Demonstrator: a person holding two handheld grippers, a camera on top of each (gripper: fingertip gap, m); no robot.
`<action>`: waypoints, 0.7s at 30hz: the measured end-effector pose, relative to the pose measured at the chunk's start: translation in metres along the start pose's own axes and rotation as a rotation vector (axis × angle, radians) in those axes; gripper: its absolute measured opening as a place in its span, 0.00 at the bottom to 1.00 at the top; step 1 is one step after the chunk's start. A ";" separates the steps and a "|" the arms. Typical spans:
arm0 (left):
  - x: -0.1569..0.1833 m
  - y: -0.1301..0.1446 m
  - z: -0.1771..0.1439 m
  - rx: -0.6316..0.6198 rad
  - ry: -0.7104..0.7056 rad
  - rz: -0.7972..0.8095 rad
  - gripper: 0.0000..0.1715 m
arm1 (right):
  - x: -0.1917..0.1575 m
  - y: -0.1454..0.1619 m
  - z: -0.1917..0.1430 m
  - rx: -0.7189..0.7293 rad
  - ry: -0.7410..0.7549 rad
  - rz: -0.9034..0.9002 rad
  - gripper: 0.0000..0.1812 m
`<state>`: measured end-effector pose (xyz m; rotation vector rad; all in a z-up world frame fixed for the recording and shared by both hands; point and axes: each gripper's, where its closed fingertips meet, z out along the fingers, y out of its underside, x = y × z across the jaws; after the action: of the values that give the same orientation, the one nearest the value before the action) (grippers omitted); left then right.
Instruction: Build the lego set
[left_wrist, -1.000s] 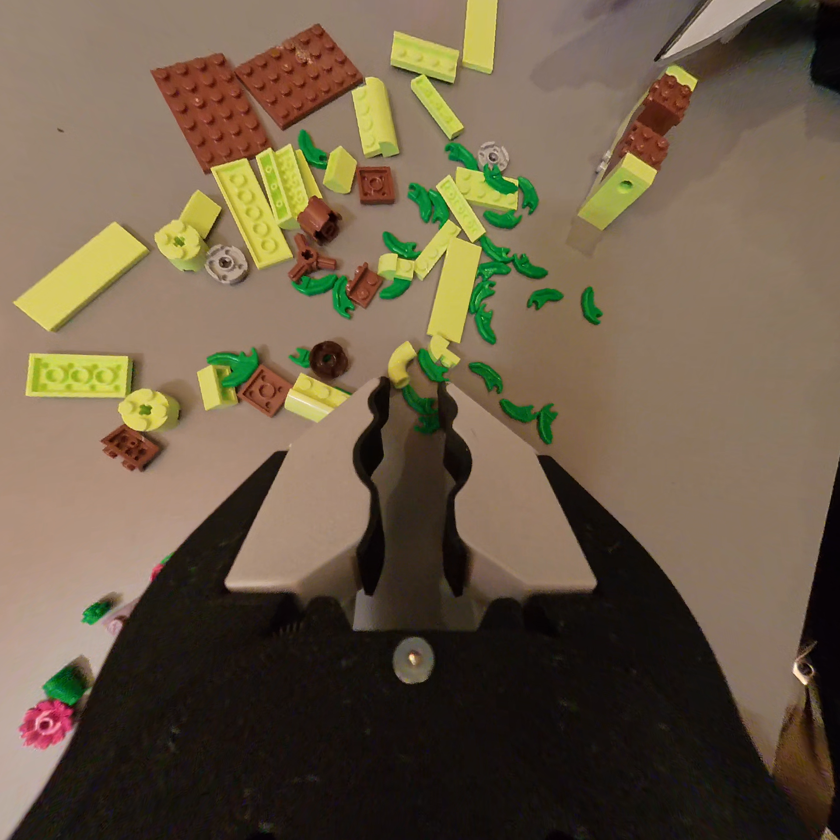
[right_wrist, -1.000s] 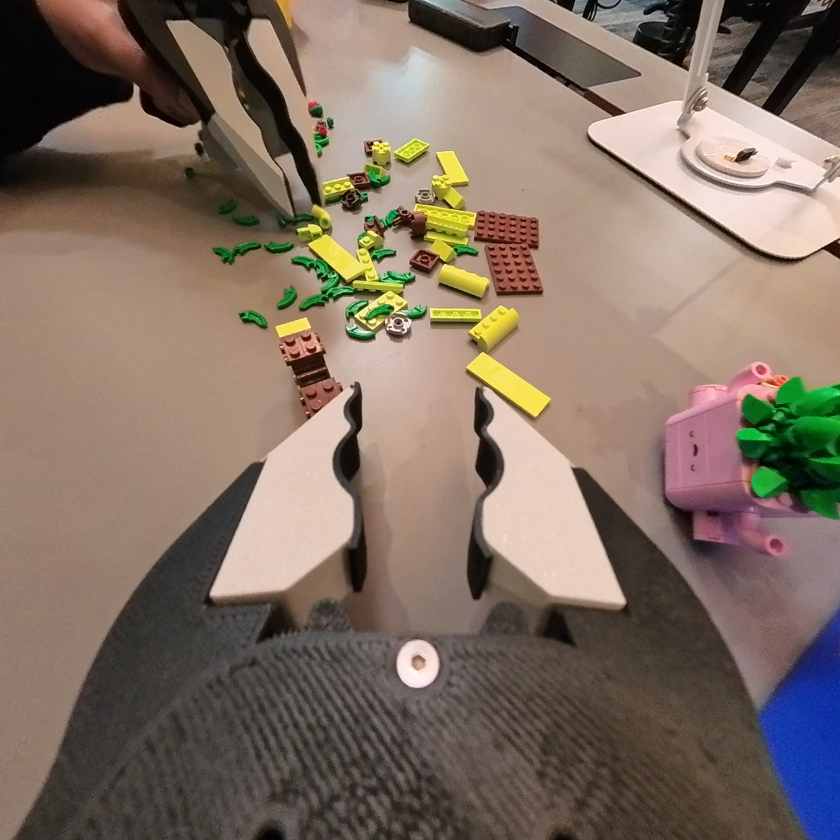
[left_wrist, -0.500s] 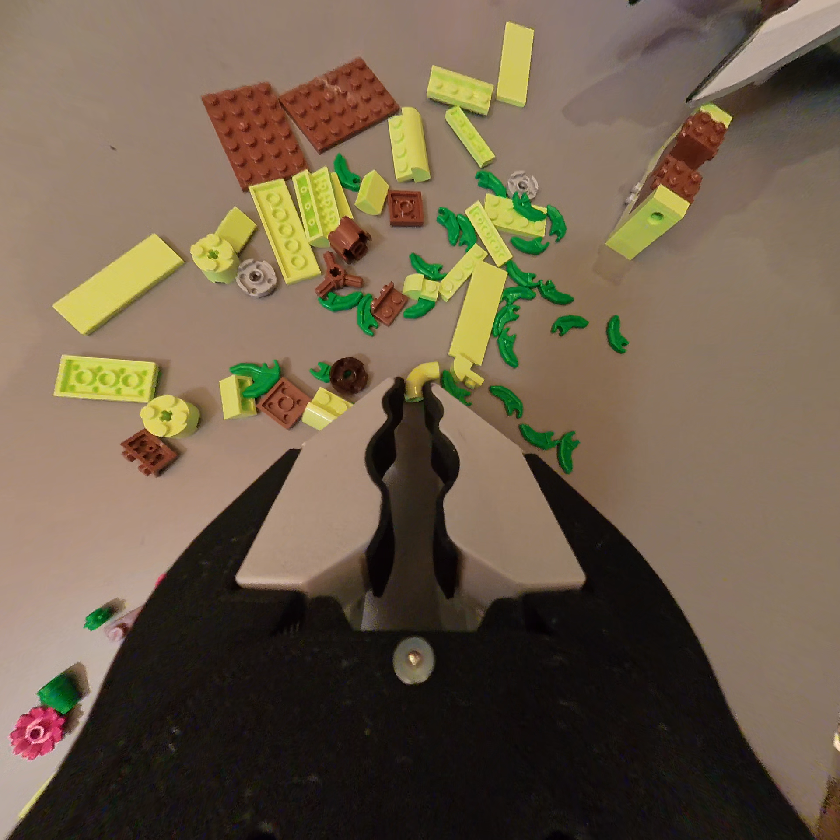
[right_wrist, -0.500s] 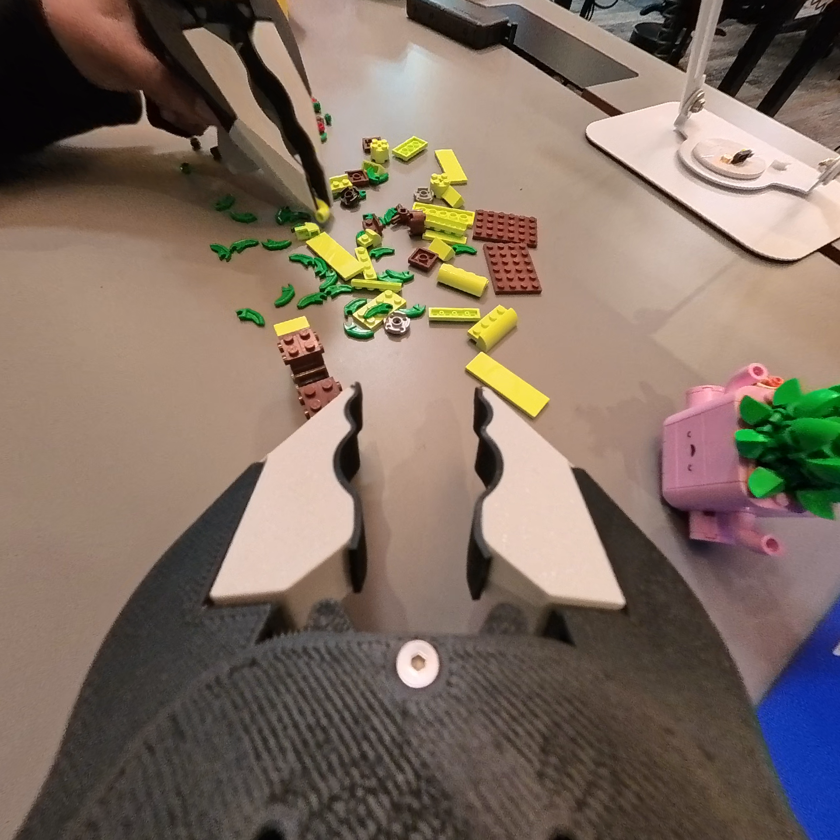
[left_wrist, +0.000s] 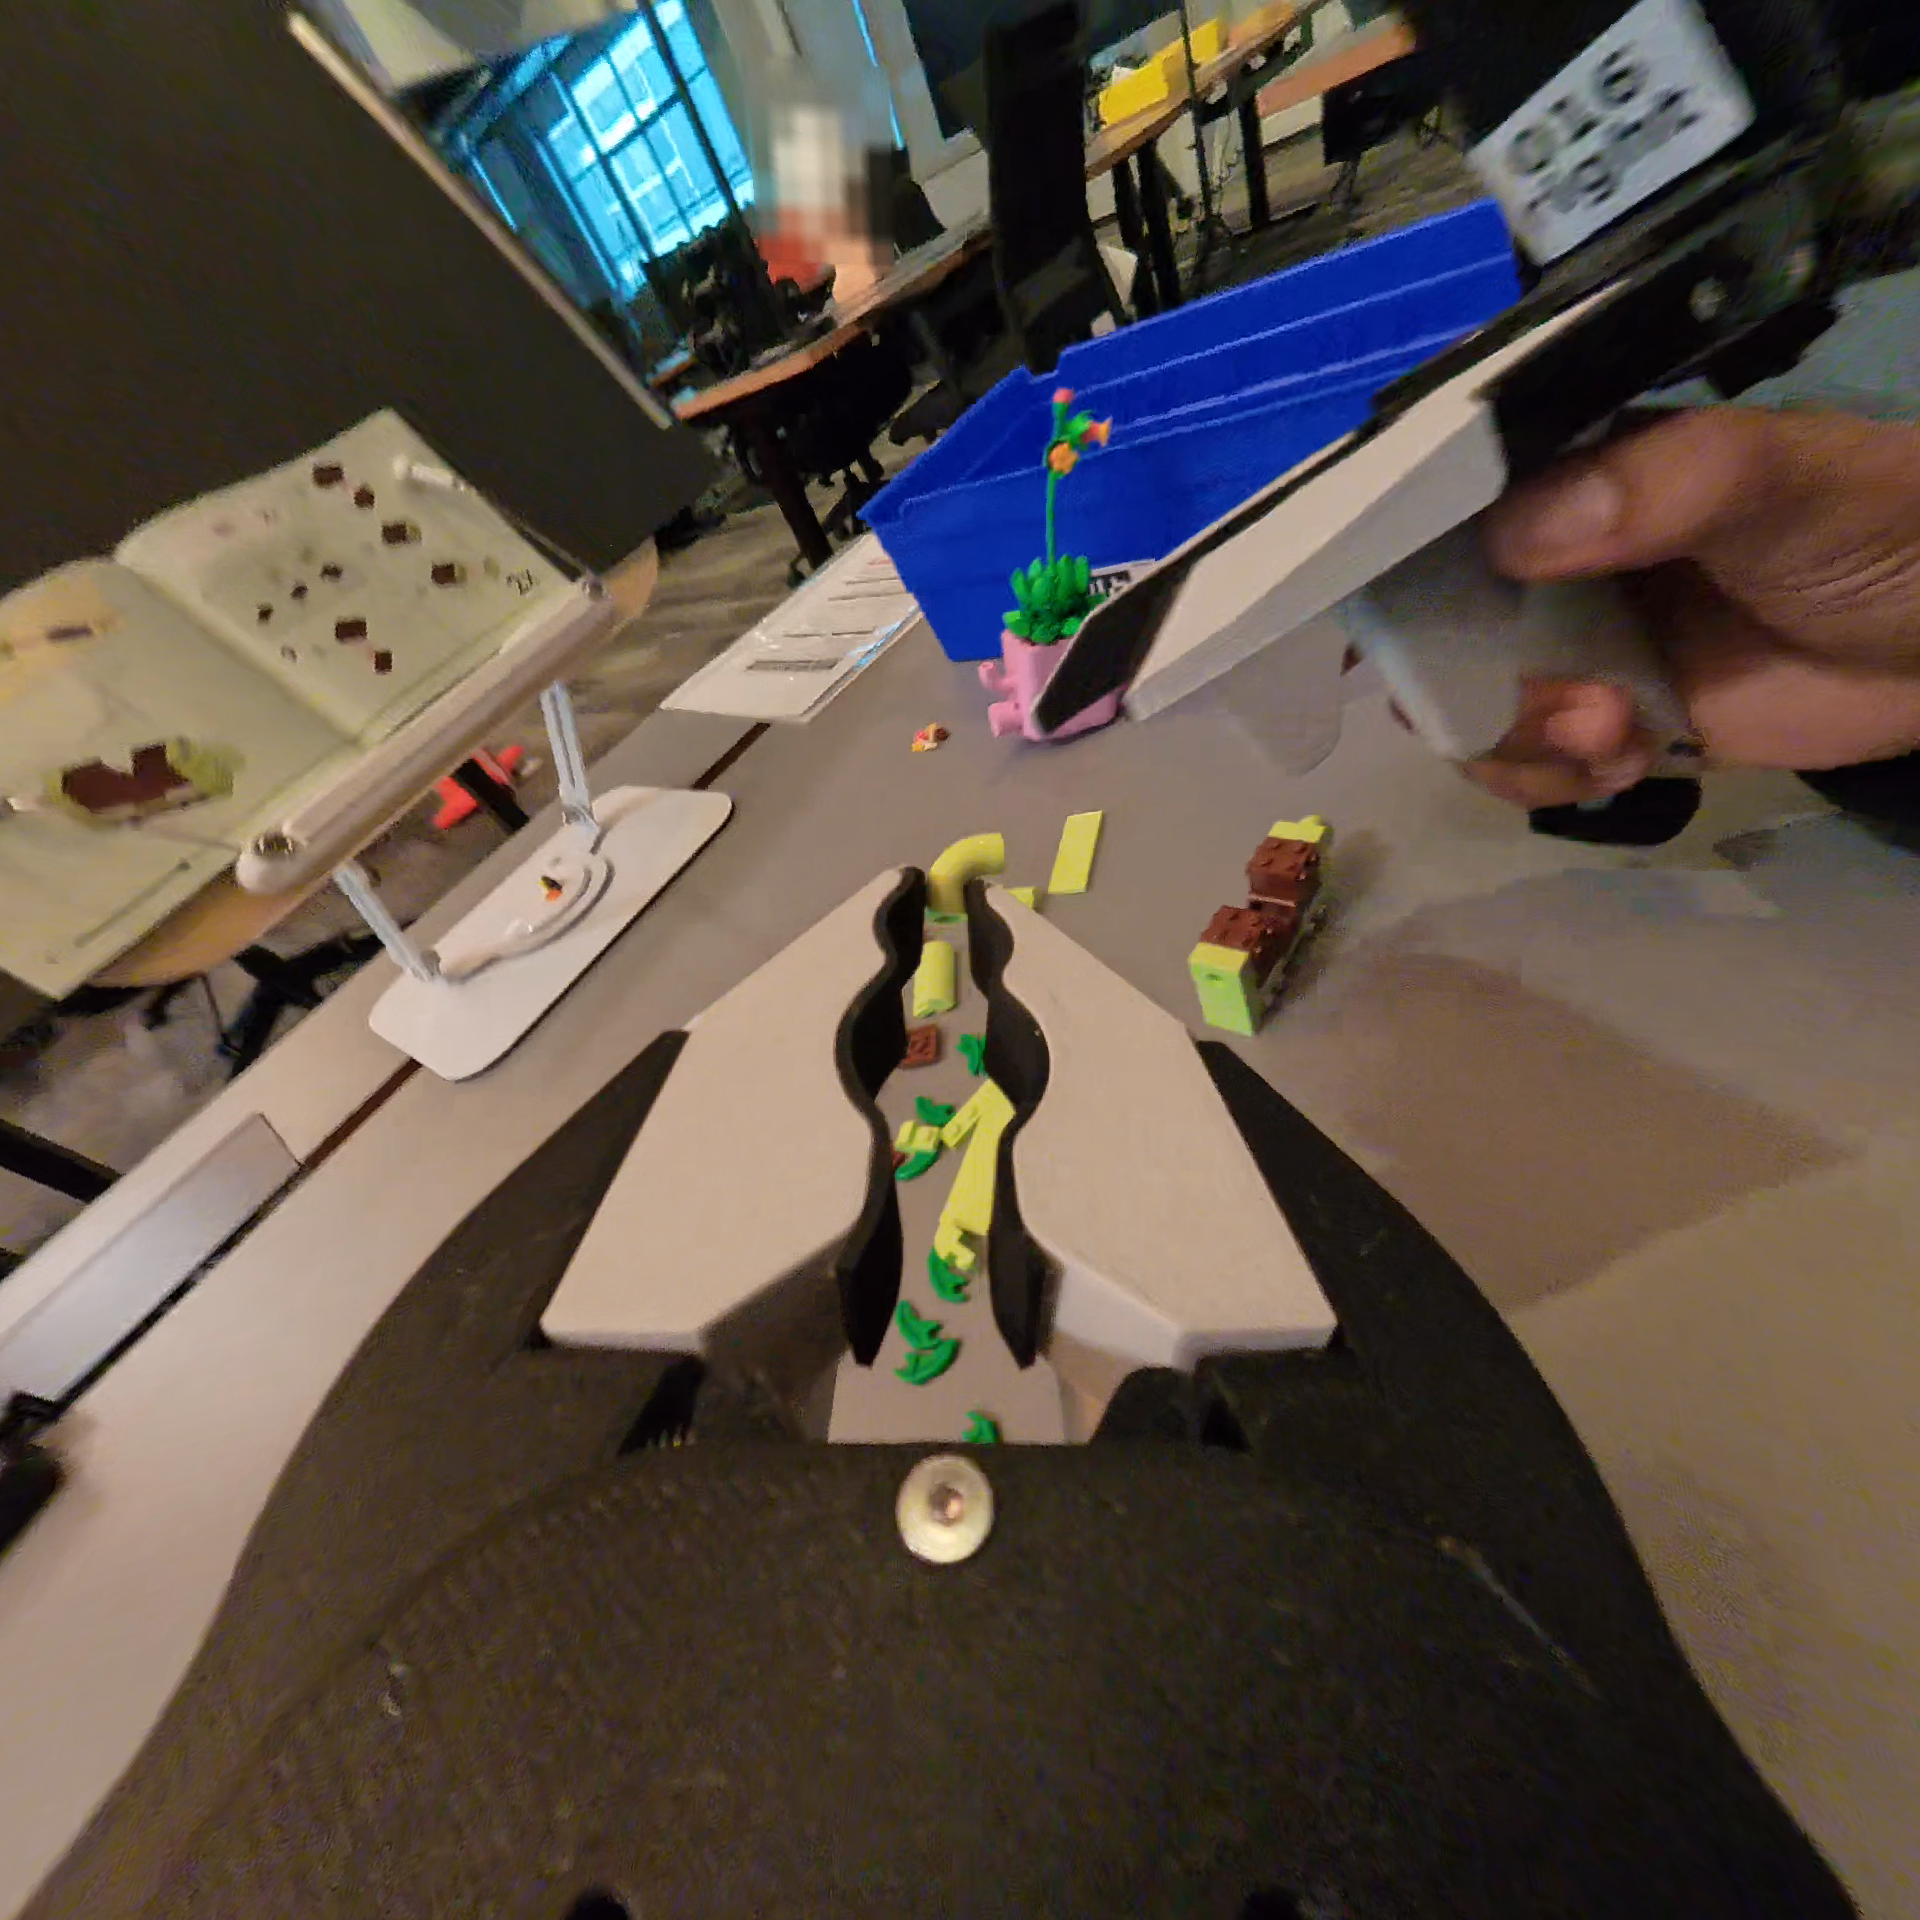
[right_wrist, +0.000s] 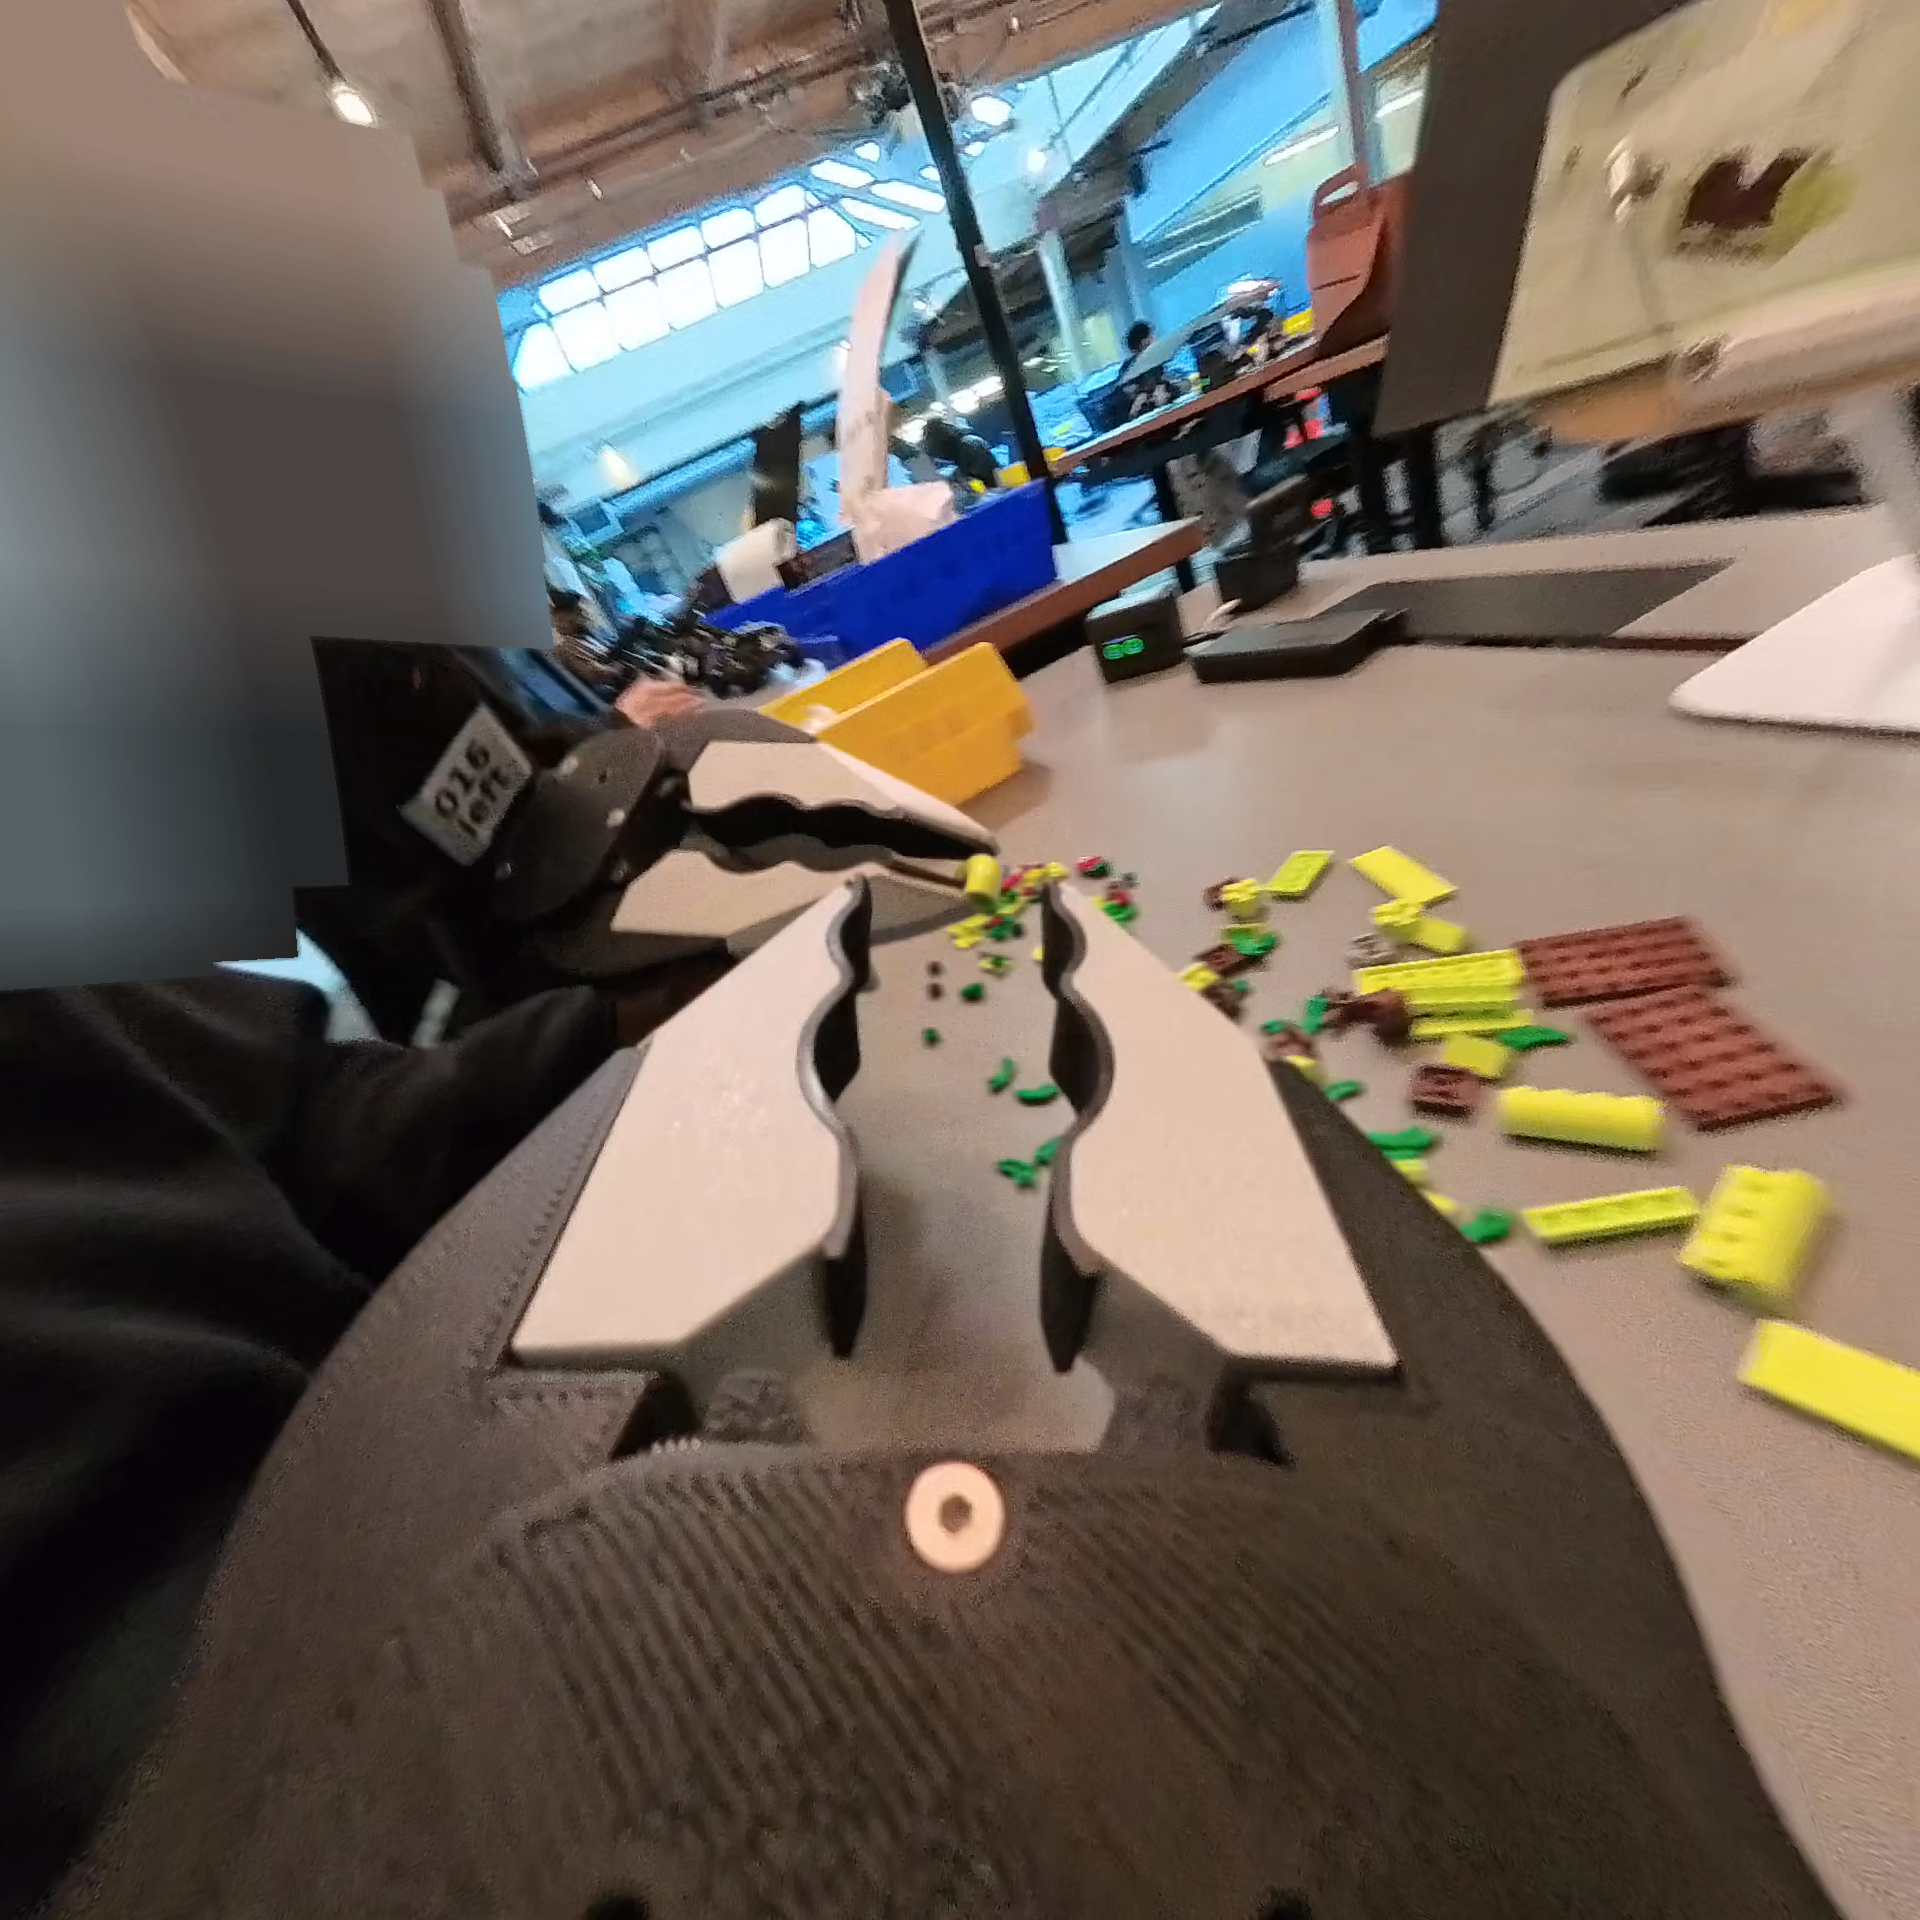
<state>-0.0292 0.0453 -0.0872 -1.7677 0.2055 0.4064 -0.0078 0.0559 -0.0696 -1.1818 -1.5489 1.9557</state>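
My left gripper (left_wrist: 943, 888) is shut on a small lime curved elbow piece (left_wrist: 964, 862), held at the fingertips above the table. It also shows in the right wrist view (right_wrist: 961, 860) with the lime piece (right_wrist: 980, 878), just beyond my right gripper (right_wrist: 956, 899). The right gripper is open and empty, raised above the table. A partly built brown and lime block stack (left_wrist: 1259, 930) lies on its side on the grey table (left_wrist: 1558, 1091), right of the left fingertips. Loose lime bricks (right_wrist: 1579, 1117), brown plates (right_wrist: 1662, 1013) and green leaf pieces (right_wrist: 1029, 1091) are scattered on the table.
A pink pot with a green plant (left_wrist: 1044, 665) stands before a blue bin (left_wrist: 1195, 468). An open instruction booklet (left_wrist: 291, 644) sits on a white stand (left_wrist: 540, 935) at the left. Yellow bins (right_wrist: 914, 717) stand behind the left gripper. A hand (left_wrist: 1714, 582) holds the right gripper. Both grippers' tips are close together, under 4 cm apart.
The left gripper closed on the lime curved piece and lifted it off the table. Both grippers tilted up from looking down at the table, and the right one turned toward the left gripper.
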 end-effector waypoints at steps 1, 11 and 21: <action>0.004 -0.003 -0.002 0.004 -0.010 0.024 0.02 | -0.003 0.002 0.002 0.005 -0.032 0.052 0.17; 0.021 -0.018 -0.018 0.048 -0.034 0.056 0.02 | -0.025 0.014 0.012 0.001 -0.191 0.217 0.08; 0.043 -0.023 -0.026 0.125 0.211 -0.196 0.21 | -0.034 0.018 0.009 -0.070 -0.210 0.100 0.03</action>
<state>0.0229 0.0289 -0.0776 -1.6883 0.1998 0.0638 0.0082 0.0207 -0.0729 -1.1315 -1.7039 2.1661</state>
